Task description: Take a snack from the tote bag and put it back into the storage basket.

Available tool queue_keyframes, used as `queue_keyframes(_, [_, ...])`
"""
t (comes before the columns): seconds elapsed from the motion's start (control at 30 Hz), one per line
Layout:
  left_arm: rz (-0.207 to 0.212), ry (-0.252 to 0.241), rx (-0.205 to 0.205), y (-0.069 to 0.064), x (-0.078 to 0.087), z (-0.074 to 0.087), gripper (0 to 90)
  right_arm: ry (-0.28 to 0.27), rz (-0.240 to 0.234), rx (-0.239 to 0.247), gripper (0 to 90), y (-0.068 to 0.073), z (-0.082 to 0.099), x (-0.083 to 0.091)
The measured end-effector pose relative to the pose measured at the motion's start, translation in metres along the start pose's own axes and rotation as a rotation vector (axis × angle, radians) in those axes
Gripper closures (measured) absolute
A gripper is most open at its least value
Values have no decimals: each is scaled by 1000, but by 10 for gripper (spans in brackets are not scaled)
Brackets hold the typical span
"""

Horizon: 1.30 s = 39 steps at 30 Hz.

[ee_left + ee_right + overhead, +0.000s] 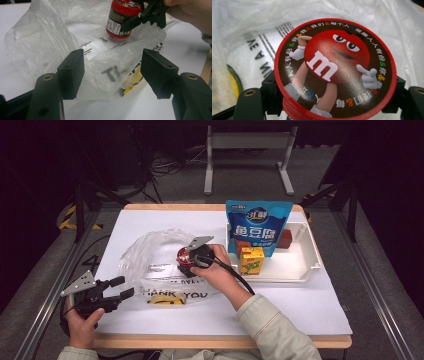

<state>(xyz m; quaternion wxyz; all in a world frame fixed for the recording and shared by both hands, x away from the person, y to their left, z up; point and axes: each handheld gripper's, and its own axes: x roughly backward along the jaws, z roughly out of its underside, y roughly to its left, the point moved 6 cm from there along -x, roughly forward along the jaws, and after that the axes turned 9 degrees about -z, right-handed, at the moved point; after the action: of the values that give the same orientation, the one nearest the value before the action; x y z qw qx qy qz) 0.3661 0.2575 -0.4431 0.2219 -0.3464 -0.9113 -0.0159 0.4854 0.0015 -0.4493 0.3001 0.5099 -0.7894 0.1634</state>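
The right tool (pixel 189 261) grips the candy jar (pixel 186 261) upright by its red lid over the clear plastic bag (pixel 150 255) on the bench, while the left tool (pixel 125 287), open and empty, waits at the bag's near edge

Can body (pixel 294 107): in the right gripper view, hidden under its lid (pixel 335 67), whose near rim the bottom edge cuts off.
Right gripper's pads: covered by the lid on both sides.
Brown block (pixel 285 239): in the far tray (pixel 310 251), mostly behind the blue pouch (pixel 257 222).
Bag print (pixel 172 295): partly folded under, letters missing.
Carton (pixel 251 260) label: too small to read.
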Motion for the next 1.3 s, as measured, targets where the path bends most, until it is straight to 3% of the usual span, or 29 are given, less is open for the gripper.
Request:
queue_keyframes(0.6, [-1,-1,0,0,0,0,364,-62,-20,26,257,12,-29,31])
queue_keyframes(1.3, [-2,0,0,0,0,0,364,-89,-10,16,258,16,-41,79])
